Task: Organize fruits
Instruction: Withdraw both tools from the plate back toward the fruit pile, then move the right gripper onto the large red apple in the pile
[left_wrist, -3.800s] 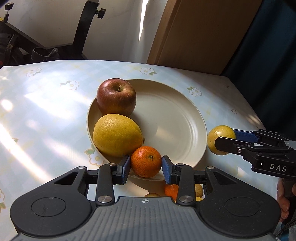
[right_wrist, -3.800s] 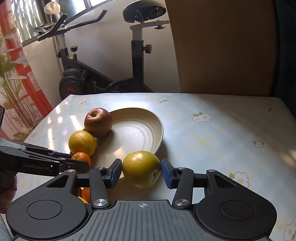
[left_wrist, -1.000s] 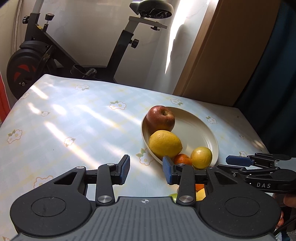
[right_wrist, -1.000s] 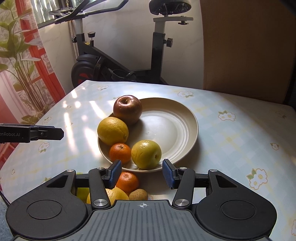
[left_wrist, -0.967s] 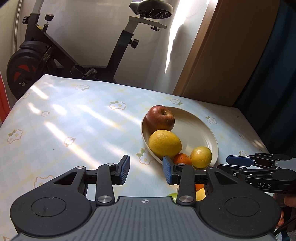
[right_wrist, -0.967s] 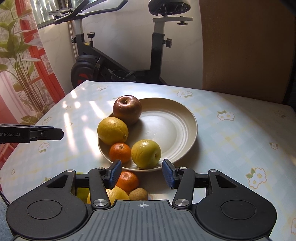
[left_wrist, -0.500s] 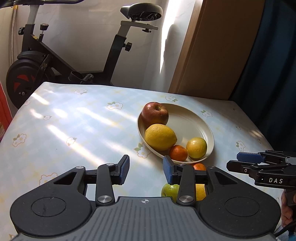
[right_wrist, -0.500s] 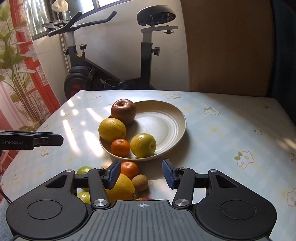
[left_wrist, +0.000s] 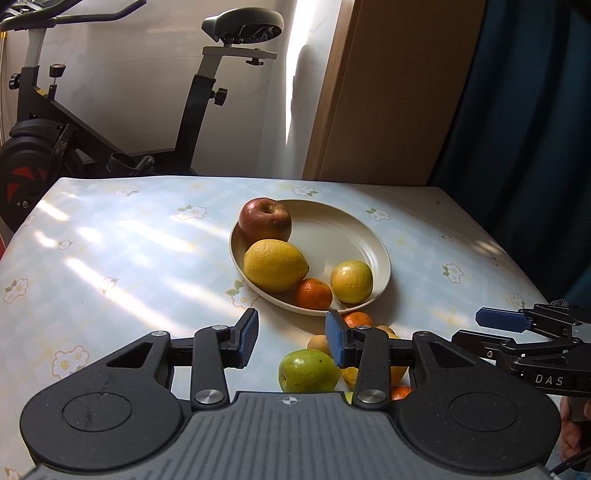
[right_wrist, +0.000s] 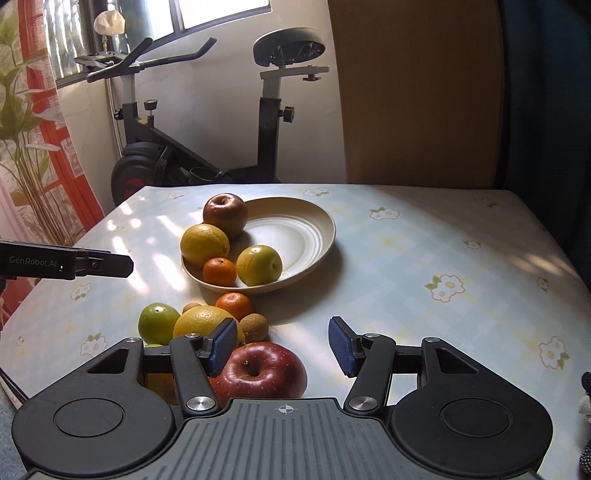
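While the plate (right_wrist: 325, 225) is sitting mid-frame with four fruits on it, the right gripper (right_wrist: 282, 345) is opening its empty jaws just over the red apple (right_wrist: 258, 369) at lower centre (the nearest loose fruit, slightly left of its midline). The left gripper (left_wrist: 291, 338) is hanging slightly parted and empty, with the green apple (left_wrist: 308, 371) just below its right pad.

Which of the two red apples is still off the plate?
The large red apple lying on the tablecloth right in front of the right gripper. The other, darker red apple sits at the far rim of the cream plate.
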